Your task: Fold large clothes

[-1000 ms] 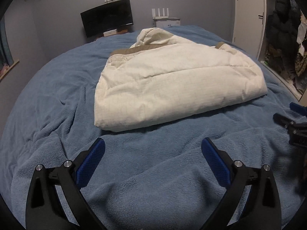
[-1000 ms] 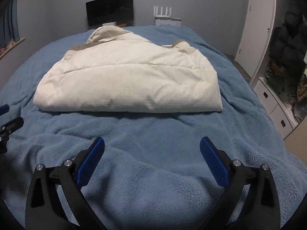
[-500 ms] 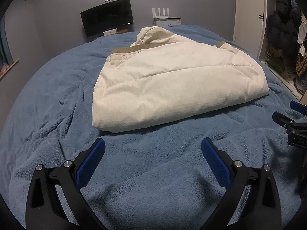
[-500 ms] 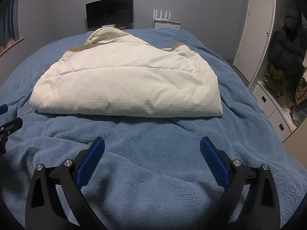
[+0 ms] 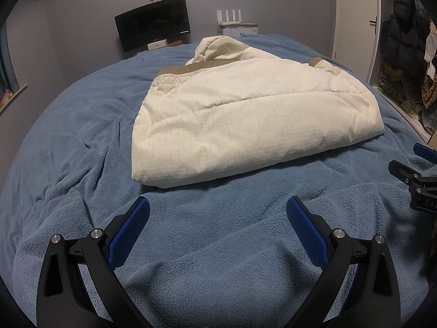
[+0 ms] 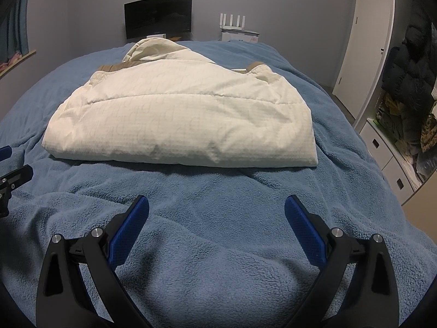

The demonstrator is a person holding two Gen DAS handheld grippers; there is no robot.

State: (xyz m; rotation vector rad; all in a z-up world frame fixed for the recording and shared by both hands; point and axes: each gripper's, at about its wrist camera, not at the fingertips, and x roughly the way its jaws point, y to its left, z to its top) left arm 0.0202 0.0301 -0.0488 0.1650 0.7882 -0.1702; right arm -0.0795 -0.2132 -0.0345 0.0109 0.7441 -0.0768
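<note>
Cream quilted fabric identifies the task item: a padded jacket [image 5: 245, 120] lying folded into a thick rectangle on the blue fleece bed cover [image 5: 218, 246], its hood [image 6: 153, 49] bunched at the far end toward 12 o'clock. In your left wrist view the jacket sits at 12 to 1 o'clock; in your right wrist view it sits at 11 to 12 o'clock. Both claws are well apart from it.

Your left claw [image 5: 218, 227] has its jaws spread wide and holds nothing. Your right claw [image 6: 217, 225] is likewise spread and empty; it also shows at 3 o'clock in the left view.

Judged from the layout, the fold appears largely complete, and the step in hand is either a last fold or a check.

To perform it well:
1. Approach the near folded edge [image 6: 177, 161] low, with the jaws parallel to the bed.
2. Place one claw near each front corner so the load is shared.
3. Close on all layers, not the top shell alone; the padded filling will likely spring back.
4. Avoid pinching the fleece with the jacket.
5. Lift both corners level and carry them toward 12 o'clock together.
</note>
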